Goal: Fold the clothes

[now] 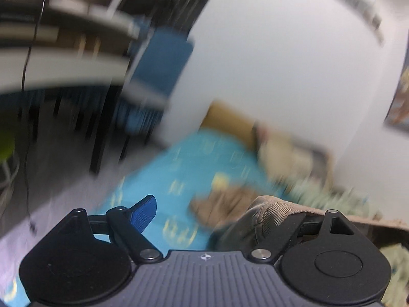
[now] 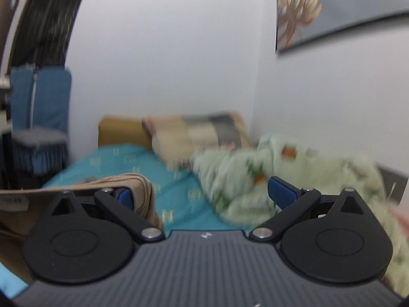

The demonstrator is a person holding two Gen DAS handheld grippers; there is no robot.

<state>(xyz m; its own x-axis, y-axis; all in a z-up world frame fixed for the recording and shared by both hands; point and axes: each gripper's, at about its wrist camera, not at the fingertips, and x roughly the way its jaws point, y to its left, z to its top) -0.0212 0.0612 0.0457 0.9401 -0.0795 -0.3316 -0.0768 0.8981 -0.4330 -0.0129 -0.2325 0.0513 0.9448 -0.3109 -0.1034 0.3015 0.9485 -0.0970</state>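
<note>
A tan corduroy garment (image 1: 271, 212) lies draped over the right finger of my left gripper (image 1: 207, 204) and hides that finger. The blue left pad (image 1: 143, 212) stands far from it, so the jaws are wide apart with no cloth pinched between them. More tan cloth lies blurred on the turquoise bed sheet (image 1: 179, 168) ahead. In the right wrist view the same garment (image 2: 138, 186) hangs over the left finger of my right gripper (image 2: 202, 186) and stretches off to the left. That gripper is open too, and its right pad (image 2: 281, 190) is bare.
The bed (image 2: 173, 174) runs toward a white wall, with a patterned pillow (image 2: 194, 133) at its head and a pale green blanket (image 2: 281, 158) bunched on the right. A blue-covered chair (image 2: 38, 107) and a desk (image 1: 64, 71) stand to the left. A poster (image 2: 319, 7) hangs upper right.
</note>
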